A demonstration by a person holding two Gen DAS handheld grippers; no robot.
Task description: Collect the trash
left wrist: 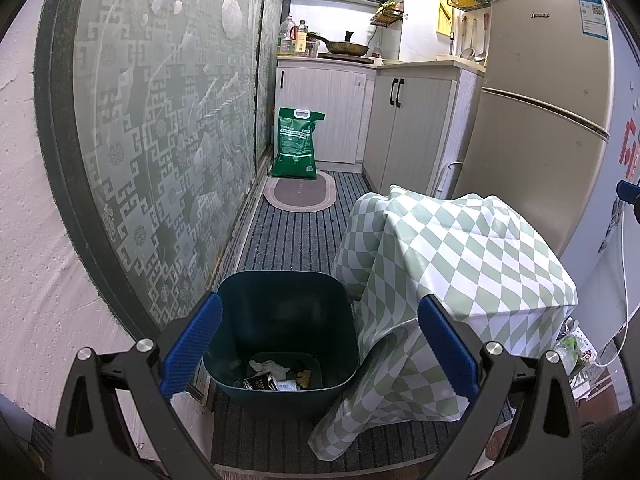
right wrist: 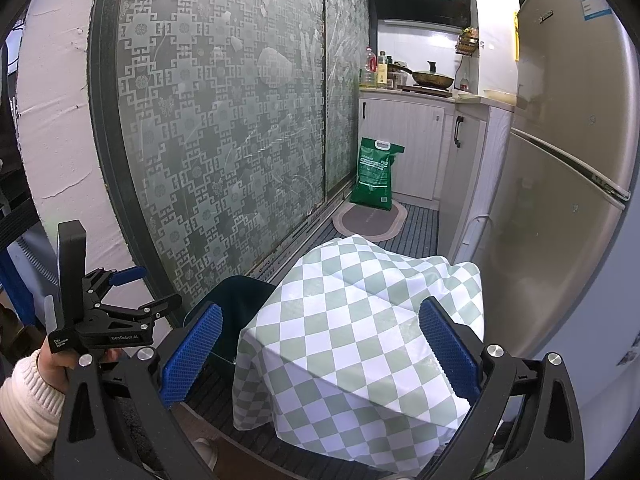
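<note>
The left gripper (left wrist: 320, 344) hangs wide apart and empty over the dark bin (left wrist: 280, 340) holding trash (left wrist: 274, 374).

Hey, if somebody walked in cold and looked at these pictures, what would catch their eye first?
Probably the green-and-white checked cloth draped over something boxy in the middle of the floor. Right beside it stands a dark bin with scraps of trash at its bottom, and a green sack leans on the far cabinets.
</note>
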